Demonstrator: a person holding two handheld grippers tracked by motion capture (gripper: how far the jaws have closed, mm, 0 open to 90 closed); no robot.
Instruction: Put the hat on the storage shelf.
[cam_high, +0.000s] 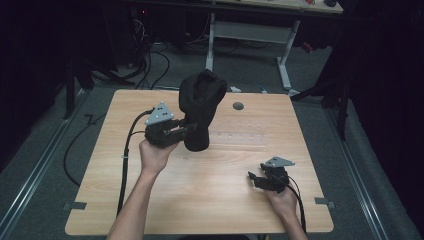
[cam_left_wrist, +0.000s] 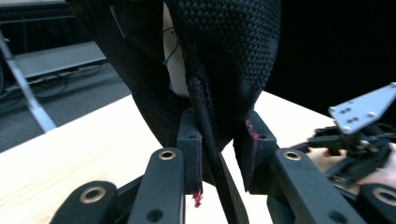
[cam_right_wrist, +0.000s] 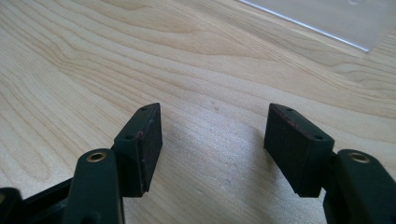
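- Left gripper (cam_high: 186, 129): jaws clamped on the lower edge of a black cap (cam_high: 201, 107), held above the table (cam_high: 150, 200).
- Right gripper (cam_high: 256, 178): jaws apart, nothing between them, low over the table's near right area.

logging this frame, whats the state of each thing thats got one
black fabric item: lifted off the table, hanging upright, lower end pinched
left gripper: fingers shut on the fabric's edge
right gripper: fingers open, nothing between them, low over the table
wooden table: bare where the right gripper rests
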